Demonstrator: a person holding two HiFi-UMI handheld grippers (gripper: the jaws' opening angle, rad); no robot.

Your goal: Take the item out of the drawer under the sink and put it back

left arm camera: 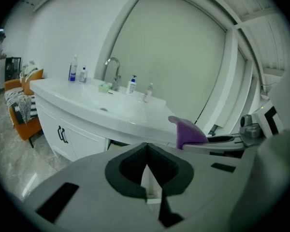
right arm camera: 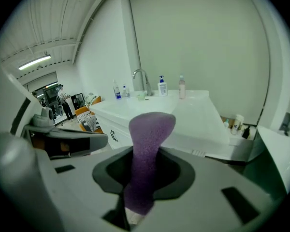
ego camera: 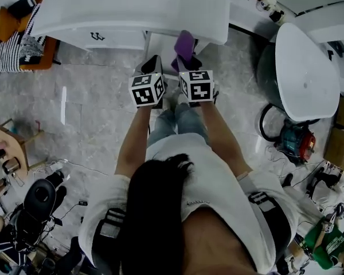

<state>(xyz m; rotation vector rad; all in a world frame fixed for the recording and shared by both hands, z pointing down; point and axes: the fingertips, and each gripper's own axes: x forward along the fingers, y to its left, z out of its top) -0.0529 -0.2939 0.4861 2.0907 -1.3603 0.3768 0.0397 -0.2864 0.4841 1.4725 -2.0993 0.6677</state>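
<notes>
A grey marbled floor (ego camera: 92, 96) lay beneath both grippers. Ahead of them stood the smooth, glossy white counter (ego camera: 160, 10) with a rounded front edge and a basin sunk into it. Below it, left of the grippers, was a white cabinet door with a curled black handle (left arm camera: 62, 134). The left gripper (left arm camera: 147, 151) had its dark padded jaws closed together with nothing between them. Just beside it, the right gripper (right arm camera: 141, 170) was clamped on a purple sponge (right arm camera: 147, 149). The sponge was soft and finely pored, a long strip with a rounded, drooping tip sticking out past the jaws. A curved metal faucet (left arm camera: 113, 70) and small bottles (left arm camera: 131, 85) stood far beyond.
</notes>
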